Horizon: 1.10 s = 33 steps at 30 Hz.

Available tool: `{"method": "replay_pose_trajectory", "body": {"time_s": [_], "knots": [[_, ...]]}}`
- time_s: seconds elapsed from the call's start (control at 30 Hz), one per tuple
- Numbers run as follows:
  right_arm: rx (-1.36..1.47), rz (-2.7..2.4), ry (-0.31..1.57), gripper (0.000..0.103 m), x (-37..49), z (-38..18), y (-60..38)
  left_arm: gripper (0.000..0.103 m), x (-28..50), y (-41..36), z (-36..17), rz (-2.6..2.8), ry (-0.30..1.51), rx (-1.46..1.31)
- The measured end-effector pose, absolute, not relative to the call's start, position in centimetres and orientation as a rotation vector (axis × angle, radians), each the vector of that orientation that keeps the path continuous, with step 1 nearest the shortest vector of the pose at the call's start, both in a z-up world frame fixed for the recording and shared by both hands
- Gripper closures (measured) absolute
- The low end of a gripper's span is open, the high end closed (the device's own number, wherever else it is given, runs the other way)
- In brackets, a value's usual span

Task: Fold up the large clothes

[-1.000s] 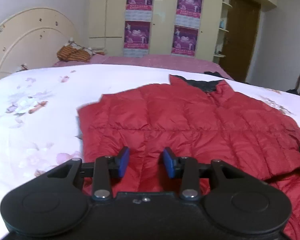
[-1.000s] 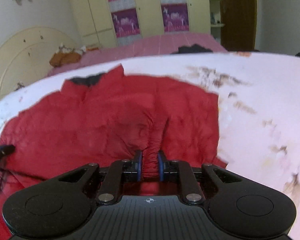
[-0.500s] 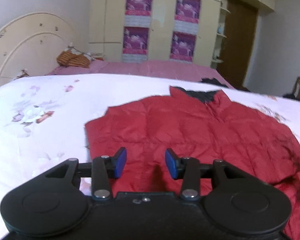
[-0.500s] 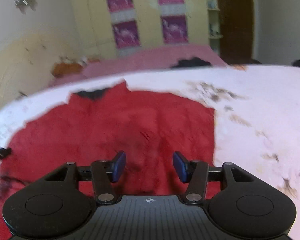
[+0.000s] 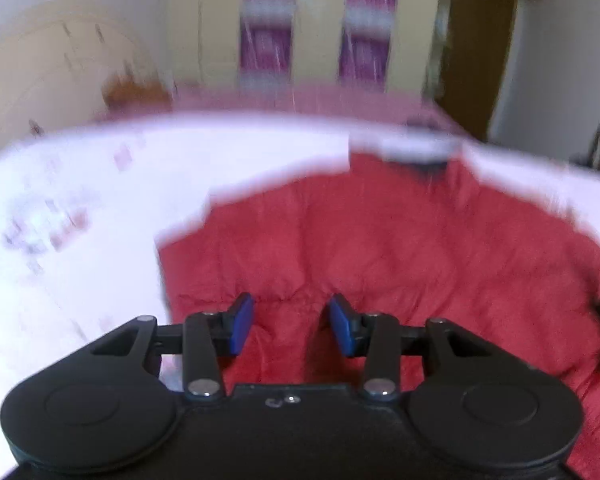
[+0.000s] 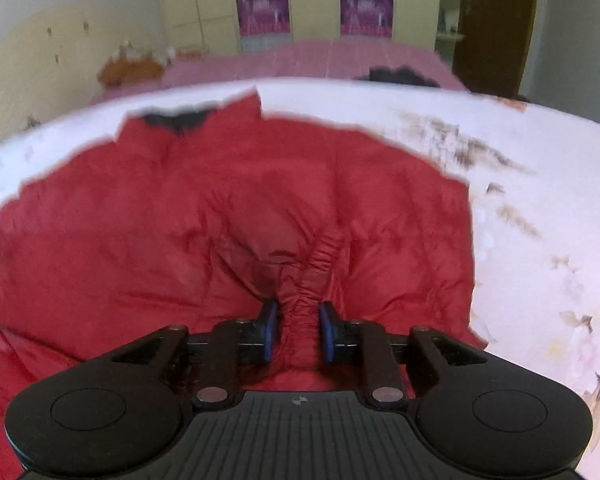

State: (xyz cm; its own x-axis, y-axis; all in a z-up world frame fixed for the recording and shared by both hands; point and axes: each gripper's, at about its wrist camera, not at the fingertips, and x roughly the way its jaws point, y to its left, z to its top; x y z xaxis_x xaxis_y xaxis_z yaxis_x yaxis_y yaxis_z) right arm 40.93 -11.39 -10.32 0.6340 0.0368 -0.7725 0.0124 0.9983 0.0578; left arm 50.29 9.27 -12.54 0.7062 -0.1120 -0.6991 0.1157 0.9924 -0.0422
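Observation:
A red quilted jacket [image 5: 380, 248] with a dark collar lining lies spread on the bed; it also shows in the right wrist view [image 6: 180, 232]. My left gripper [image 5: 290, 326] is open and empty, just above the jacket's near left part. My right gripper [image 6: 298, 332] is narrowed around a gathered elastic hem or cuff [image 6: 312, 280] of the jacket, with the red fabric bunched between the blue pads. The left wrist view is motion-blurred.
The jacket lies on a white floral bedspread [image 6: 540, 200] that extends left [image 5: 80, 208] and right. A pink blanket [image 6: 320, 56] lies at the far end. A cream headboard [image 5: 52, 80], wardrobe with purple posters [image 6: 364, 4] and brown door [image 6: 496, 20] stand behind.
My right gripper opened half a second ago and has now closed in on the jacket's gathered hem. My left gripper stays open and has moved over the jacket, blurring its view.

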Motion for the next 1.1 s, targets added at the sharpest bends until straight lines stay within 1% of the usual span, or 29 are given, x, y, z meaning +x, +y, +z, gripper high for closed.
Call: {"method": "replay_pose_trajectory", "body": {"time_s": [0.03,0.07,0.1,0.2,0.23,0.27,0.3,0.33,0.43,0.5,0.57,0.63,0.73,0.83,0.9,0.97,1.1], "knots": [[0.047,-0.015,0.882,0.053,40.7,-9.9,-11.4,0.060,50.3,9.6,-12.5,-0.122,0.763,-0.011],[0.045,-0.049,0.848,0.048,40.1,-9.1,-11.5,0.062,50.0,9.8,-12.1,-0.122,0.739,-0.020],[0.064,-0.055,0.794,0.046,39.4,-8.0,-11.9,0.061,49.6,10.0,-11.5,-0.124,0.703,-0.026],[0.099,-0.020,0.725,0.046,39.8,-6.2,-12.0,0.053,49.9,10.4,-10.7,-0.133,0.649,-0.063],[0.090,-0.010,0.725,0.047,40.6,-6.2,-11.6,0.048,50.4,10.3,-10.7,-0.135,0.655,-0.068],[0.086,0.005,0.729,0.050,41.5,-6.3,-11.1,0.047,51.1,9.8,-11.0,-0.136,0.667,-0.057],[0.081,0.030,0.741,0.070,42.5,-6.7,-10.4,0.046,51.6,9.4,-11.2,-0.144,0.677,-0.043],[0.071,0.046,0.764,0.080,43.3,-7.4,-9.8,0.040,52.2,9.0,-11.6,-0.149,0.695,-0.031],[0.032,0.023,0.851,0.080,45.3,-10.0,-8.9,0.036,53.4,8.8,-13.2,-0.155,0.758,-0.008],[0.038,0.008,0.860,0.080,45.8,-10.9,-9.1,0.035,53.4,8.9,-13.4,-0.160,0.759,-0.007],[0.038,-0.018,0.859,0.080,45.4,-10.2,-9.1,0.041,52.5,9.3,-12.5,-0.157,0.743,0.000],[0.058,-0.022,0.797,0.079,43.4,-8.4,-9.4,0.041,50.7,10.0,-11.3,-0.183,0.693,-0.030],[0.089,-0.006,0.765,0.079,40.1,-6.9,-9.7,0.041,47.5,10.0,-10.5,-0.229,0.661,-0.057],[0.099,0.005,0.788,0.079,38.3,-7.5,-9.5,0.041,45.3,9.5,-11.3,-0.253,0.664,-0.077],[0.074,-0.004,0.831,0.079,38.1,-8.8,-8.8,0.041,45.3,8.8,-12.7,-0.245,0.710,-0.040],[0.083,-0.009,0.856,0.079,38.4,-9.9,-8.7,0.040,45.7,8.4,-13.3,-0.238,0.726,-0.022],[0.077,-0.023,0.861,0.079,39.1,-10.0,-8.5,0.038,45.6,8.2,-12.6,-0.201,0.725,-0.011]]}}
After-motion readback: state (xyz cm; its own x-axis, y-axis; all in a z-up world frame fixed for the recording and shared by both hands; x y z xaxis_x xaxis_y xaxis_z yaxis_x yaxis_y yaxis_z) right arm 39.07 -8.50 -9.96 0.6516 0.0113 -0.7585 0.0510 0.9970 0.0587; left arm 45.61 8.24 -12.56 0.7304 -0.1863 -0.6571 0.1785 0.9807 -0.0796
